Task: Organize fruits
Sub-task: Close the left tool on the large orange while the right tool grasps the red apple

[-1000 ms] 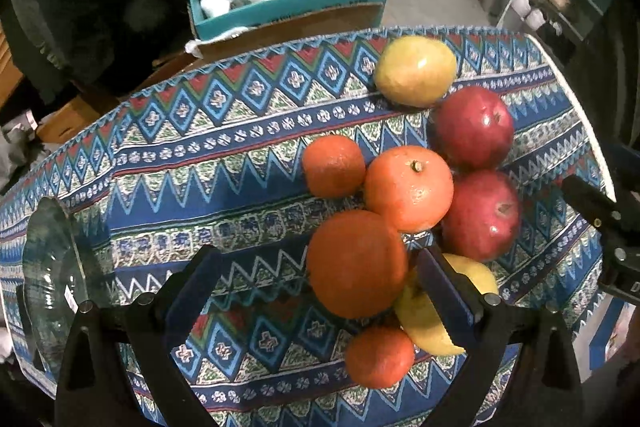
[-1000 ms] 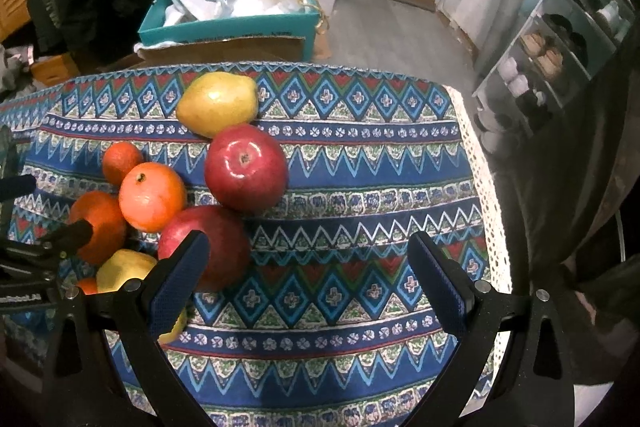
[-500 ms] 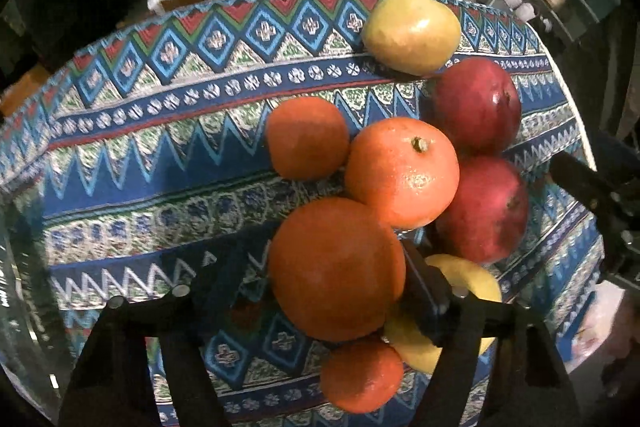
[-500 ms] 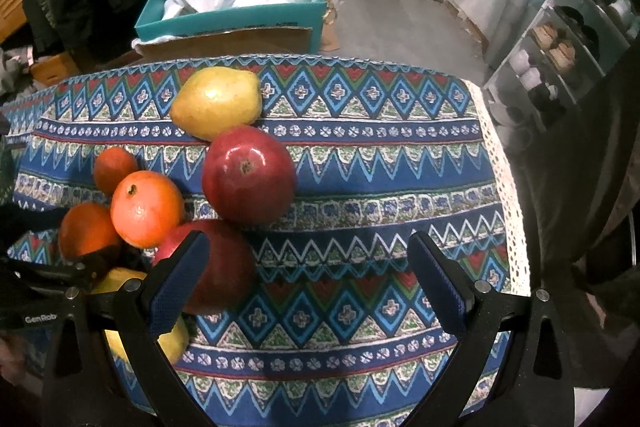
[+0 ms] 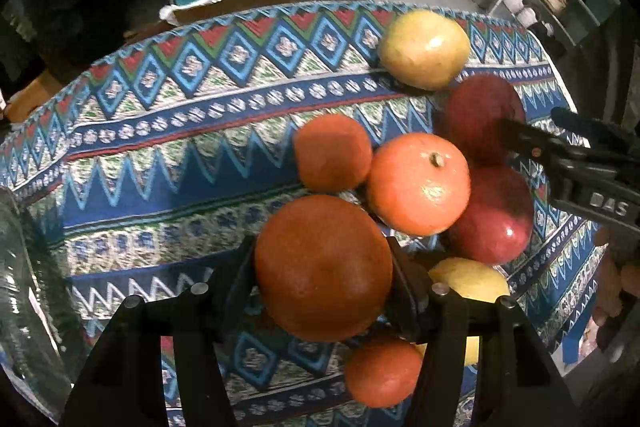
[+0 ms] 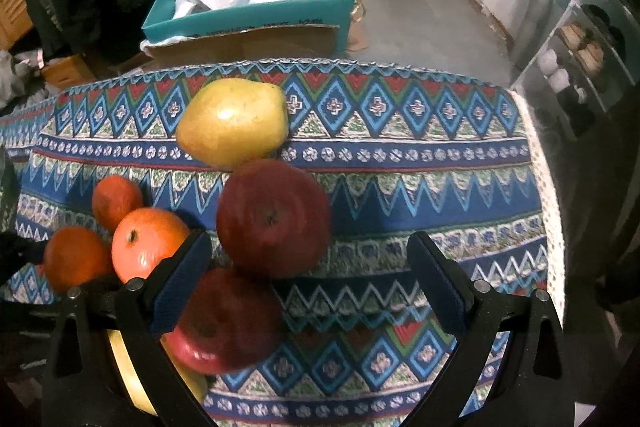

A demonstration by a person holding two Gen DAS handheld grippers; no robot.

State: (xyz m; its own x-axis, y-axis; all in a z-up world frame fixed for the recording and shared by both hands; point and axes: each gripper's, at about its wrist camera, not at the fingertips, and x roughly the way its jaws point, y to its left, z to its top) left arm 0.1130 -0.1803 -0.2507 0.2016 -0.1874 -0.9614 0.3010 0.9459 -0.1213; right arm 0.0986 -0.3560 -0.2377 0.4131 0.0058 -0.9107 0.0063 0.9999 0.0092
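Observation:
On the patterned tablecloth (image 5: 160, 155) lies a cluster of fruit. My left gripper (image 5: 320, 251) points down over the large orange (image 5: 320, 291); its jaws are closing and both pads touch the orange's sides. Around it lie a stemmed orange (image 5: 418, 183), two small oranges (image 5: 332, 151), two red apples (image 5: 492, 215), a yellow pear (image 5: 424, 55) and a yellow fruit (image 5: 468, 283). My right gripper (image 6: 308, 275) stands open over the red apples (image 6: 274, 219), its left finger beside the lower apple (image 6: 228, 319), gripping nothing.
A glass bowl (image 5: 24, 287) sits at the table's left edge. Behind the table stands a teal box (image 6: 248, 15) with plastic bags in it. A shelf unit (image 6: 580, 59) is at the right. The cloth's white fringe (image 6: 548, 187) marks the right edge.
My left gripper has sunk around the large orange and its jaws have narrowed from wide open onto it. My right gripper has moved left and closer to the red apples, still open.

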